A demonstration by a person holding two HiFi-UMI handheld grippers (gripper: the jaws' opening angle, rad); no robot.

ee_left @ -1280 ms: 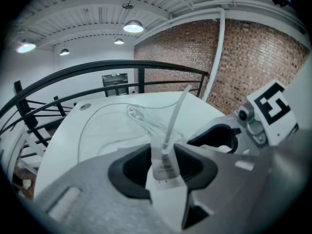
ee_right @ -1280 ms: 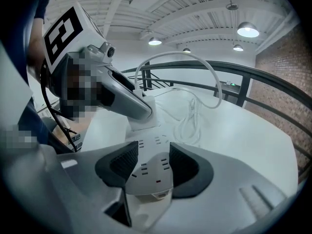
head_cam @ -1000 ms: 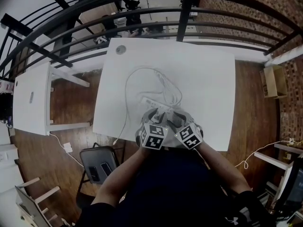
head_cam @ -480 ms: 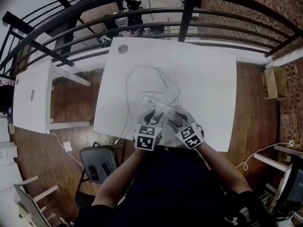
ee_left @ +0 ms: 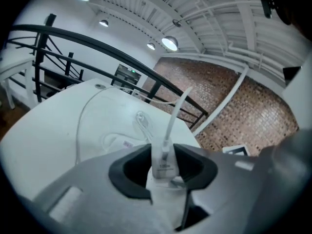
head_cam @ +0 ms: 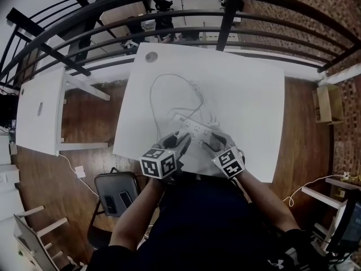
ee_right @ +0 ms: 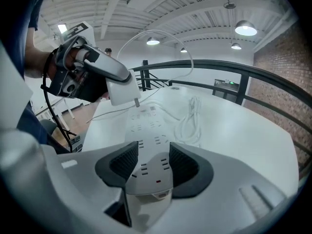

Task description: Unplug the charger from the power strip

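Observation:
A white power strip (head_cam: 194,130) lies on the white table (head_cam: 248,95), and my right gripper (ee_right: 152,167) is shut on its near end (ee_right: 146,172). My left gripper (ee_left: 163,167) is shut on the white charger (ee_left: 165,161), whose cable (ee_left: 174,116) rises up out of the jaws. In the right gripper view the charger (ee_right: 122,89) hangs above the strip (ee_right: 146,121) with its metal prongs (ee_right: 137,102) bare and clear of the sockets. Seen from the head, the left gripper (head_cam: 181,143) and the right gripper (head_cam: 210,144) sit side by side at the table's near edge.
A white cable (head_cam: 161,86) loops over the far half of the table, with a coiled bundle (ee_right: 192,118) beside the strip. A black railing (head_cam: 186,24) runs behind the table. A chair (head_cam: 115,193) stands at lower left, beside a second white table (head_cam: 36,117).
My left gripper has risen, swung to the left and rolled, taking the charger up off the power strip. The right gripper and the strip have stayed put.

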